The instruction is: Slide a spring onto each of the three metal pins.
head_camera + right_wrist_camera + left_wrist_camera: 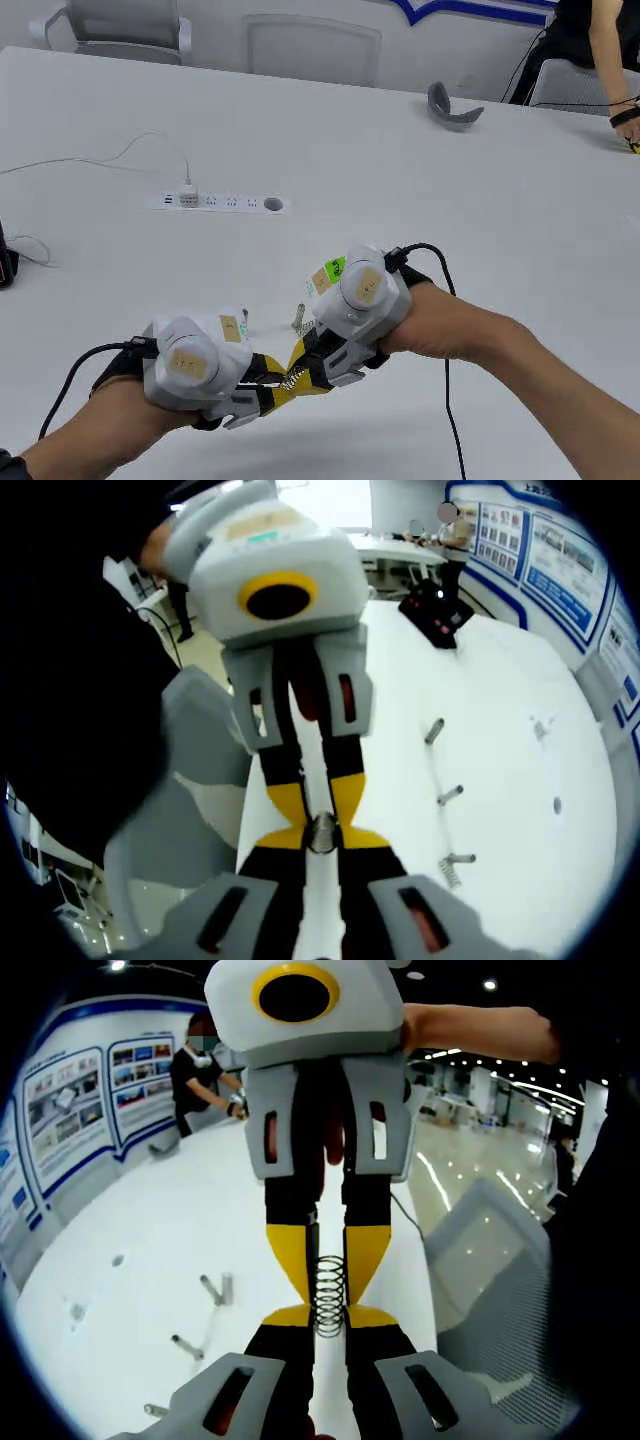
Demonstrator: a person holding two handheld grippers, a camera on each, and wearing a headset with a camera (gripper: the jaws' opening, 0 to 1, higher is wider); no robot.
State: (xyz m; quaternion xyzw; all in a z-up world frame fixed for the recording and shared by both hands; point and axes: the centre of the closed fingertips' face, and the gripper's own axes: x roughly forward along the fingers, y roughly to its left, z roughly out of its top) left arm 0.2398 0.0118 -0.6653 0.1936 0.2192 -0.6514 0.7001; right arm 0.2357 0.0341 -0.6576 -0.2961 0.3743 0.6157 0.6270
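A small spring of bare grey wire, with evenly spaced coils, is held above the table's near edge, where the tips of the two grippers meet nose to nose. In the left gripper view it is seen lengthwise. Its lower end is pinched between the yellow pads of the left gripper, whose jaws are drawn in to the spring's own width. Its upper end reaches in between the jaws of the right gripper, which are also nearly closed. In the right gripper view the coil is seen end-on between those tips, but whether it is clamped there or merely enclosed cannot be told. A thin dark rod is glimpsed further up between the right jaws, too unclear to name.

Short metal pins are scattered on the white table beside the grippers, toward its middle.

A white power strip, with a plug and a thin cable, is set toward the left of the tabletop. A grey curved object is placed near the far edge. Grey chairs are drawn up along that far edge, and a person is seated at the far right corner. Blue-framed display boards are mounted on the wall.
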